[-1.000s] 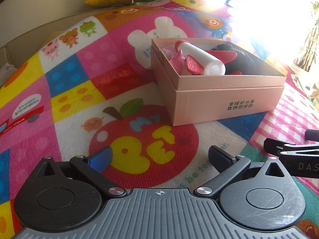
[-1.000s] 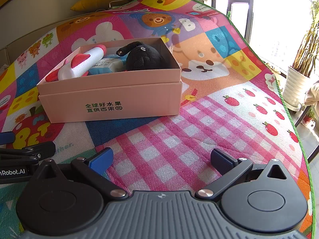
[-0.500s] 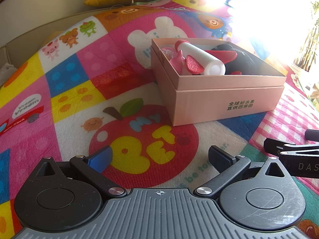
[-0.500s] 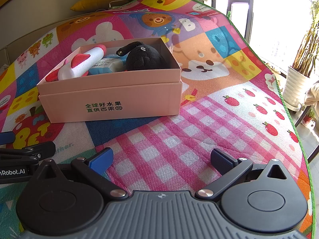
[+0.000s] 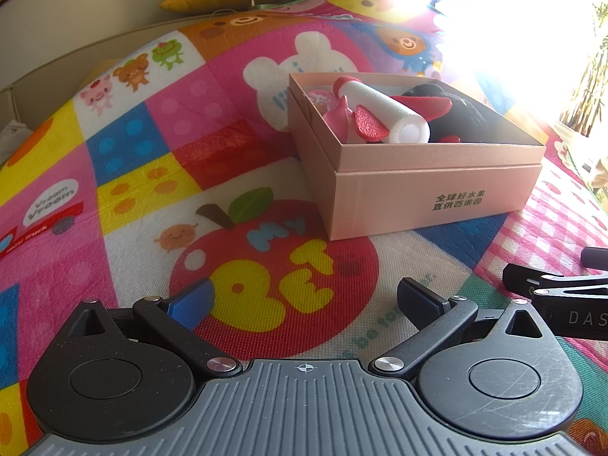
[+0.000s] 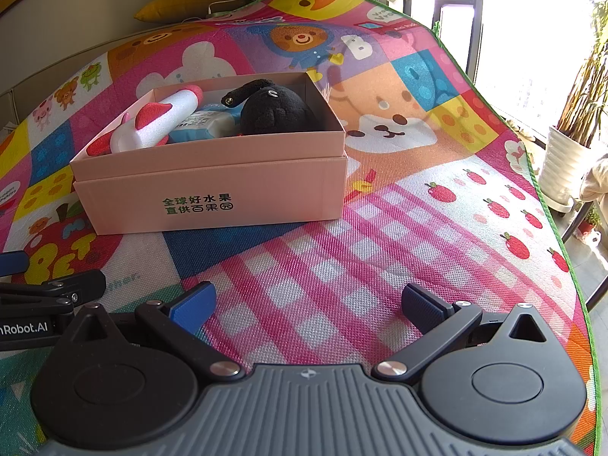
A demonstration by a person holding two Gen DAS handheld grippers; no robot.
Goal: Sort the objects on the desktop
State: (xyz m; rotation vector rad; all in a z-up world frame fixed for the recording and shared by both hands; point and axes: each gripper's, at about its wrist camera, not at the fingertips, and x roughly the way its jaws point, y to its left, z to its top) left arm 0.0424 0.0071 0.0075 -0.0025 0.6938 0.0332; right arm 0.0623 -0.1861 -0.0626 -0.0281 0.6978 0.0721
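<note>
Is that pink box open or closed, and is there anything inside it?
Open and filled. The pink box has no lid on top; a black plush toy and a white foam roll lie inside.

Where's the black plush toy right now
The black plush toy lies inside the pink box on the play mat, at the box's right end in the right wrist view, beside a blue-and-white packet and the white foam rocket.

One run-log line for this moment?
left gripper: open, empty | right gripper: open, empty | pink box: holds foam rocket, black plush | mat: nothing loose seen
</note>
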